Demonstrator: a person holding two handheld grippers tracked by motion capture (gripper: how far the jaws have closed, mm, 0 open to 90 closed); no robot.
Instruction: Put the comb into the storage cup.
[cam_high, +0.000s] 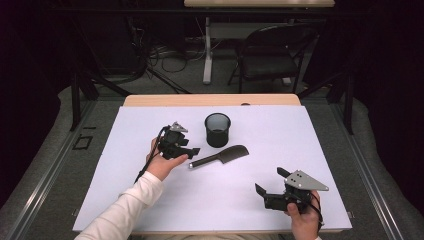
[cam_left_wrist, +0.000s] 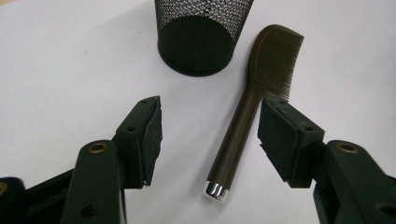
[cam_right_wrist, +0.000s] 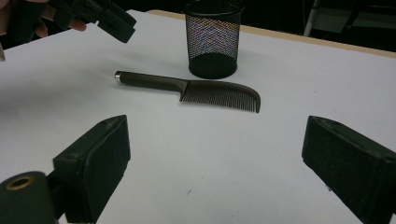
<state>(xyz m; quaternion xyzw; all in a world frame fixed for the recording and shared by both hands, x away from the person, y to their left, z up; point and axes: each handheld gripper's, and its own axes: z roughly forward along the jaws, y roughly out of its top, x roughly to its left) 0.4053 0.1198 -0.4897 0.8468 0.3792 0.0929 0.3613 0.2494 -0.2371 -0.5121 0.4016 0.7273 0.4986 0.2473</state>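
The left gripper (cam_left_wrist: 210, 135) hovers over the comb's handle, jaws parted and clear of it. The comb (cam_high: 222, 156) lies flat mid-table — just near of the mesh cup (cam_high: 218, 129). The right gripper (cam_high: 272, 184) waits wide open and empty, near right.

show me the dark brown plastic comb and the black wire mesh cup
dark brown plastic comb (cam_right_wrist: 219, 94), right gripper view, on its row of teeth
black wire mesh cup (cam_high: 218, 131), high view, on its outer wall

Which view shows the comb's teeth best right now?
The right gripper view: the comb lies side-on there, the whole row of teeth facing the camera. The left gripper view shows the comb close, handle between the open left tongs, teeth partly hidden. In the high view the comb looks small.
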